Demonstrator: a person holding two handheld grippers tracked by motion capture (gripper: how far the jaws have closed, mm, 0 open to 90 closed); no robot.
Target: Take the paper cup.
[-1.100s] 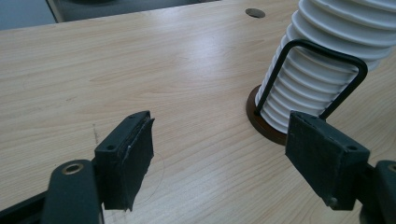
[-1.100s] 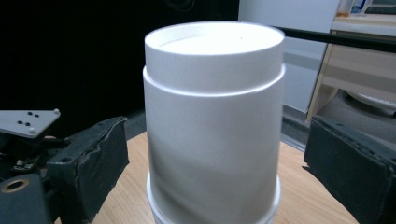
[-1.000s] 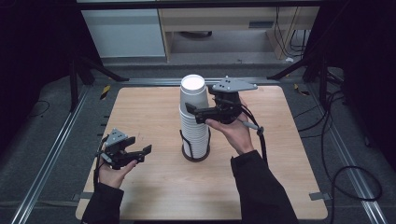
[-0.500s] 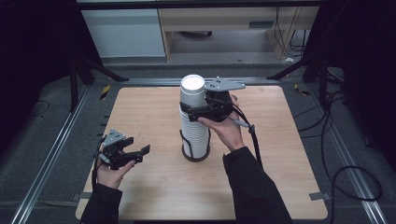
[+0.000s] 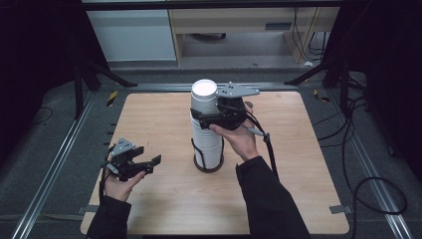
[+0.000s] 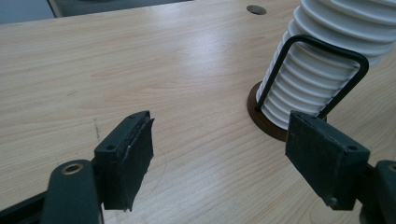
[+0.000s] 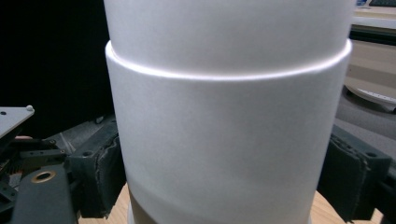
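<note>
- Your right gripper (image 5: 211, 115) sits at centre frame in the high view, its jaws just closed in on the top cup (image 5: 204, 95) of the white cup stack (image 5: 209, 142); both pads press the cup's sides.
- The right gripper view confirms it: the smooth matte white cup wall (image 7: 229, 140) runs between the two black ribbed pads, touching both. One rolled rim crosses the upper frame. The cup's top and bottom are cut off.
- The stack stands upright in a dark round holder (image 5: 208, 167) with a bent black wire loop, at the middle of the pale wood-grain table (image 5: 298, 189).
- Your left gripper (image 5: 144, 165) hovers at lower left of the high view, jaws spread wide, nothing between them, well apart from the stack.
- The left gripper view gives the stack's lower part: many stacked rims read as ridges (image 6: 317, 70), with the wire loop (image 6: 327, 51) and brown base disc (image 6: 261, 121) at upper right. The stack's top is cut off there.
- The grey three-cornered plate (image 5: 238, 90) hides part of your right hand (image 5: 239, 137) from above.
</note>
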